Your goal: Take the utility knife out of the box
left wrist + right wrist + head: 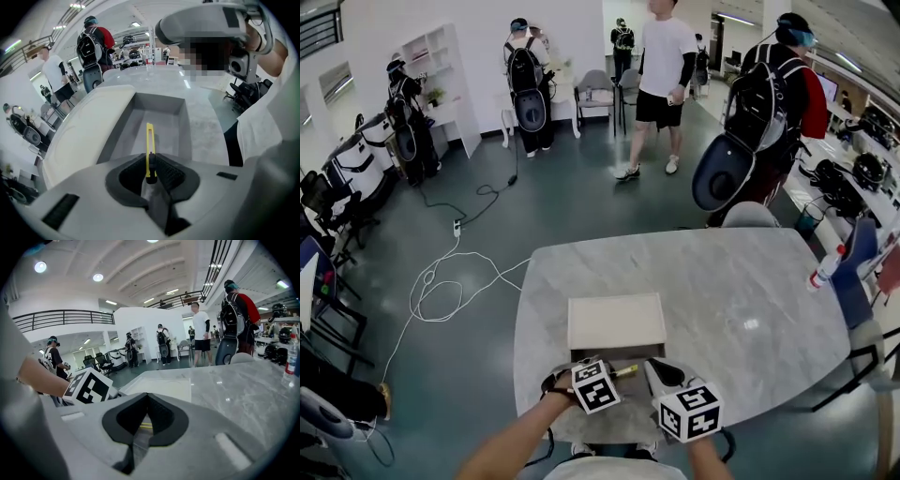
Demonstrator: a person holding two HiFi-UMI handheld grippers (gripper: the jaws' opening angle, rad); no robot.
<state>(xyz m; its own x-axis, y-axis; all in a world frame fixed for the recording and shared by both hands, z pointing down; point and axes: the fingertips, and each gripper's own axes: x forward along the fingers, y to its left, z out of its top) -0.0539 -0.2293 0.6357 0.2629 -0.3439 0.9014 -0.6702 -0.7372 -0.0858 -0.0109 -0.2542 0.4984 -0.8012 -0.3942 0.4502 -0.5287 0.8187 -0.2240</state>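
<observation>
Clamping the utility knife [149,140] by its end, left gripper [151,173] jaws; right gripper [144,423] clenched.

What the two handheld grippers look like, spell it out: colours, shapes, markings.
The left gripper and right gripper are pale grey moulded shells with black ribbed jaw pads. Each carries a white cube printed with black square markers. The person's top is white.

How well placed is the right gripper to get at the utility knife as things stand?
Probably yes. The left gripper clamps only one end of the utility knife, leaving its far end bare over the box. The right gripper is close by, but its jaws look shut and must open.
</observation>
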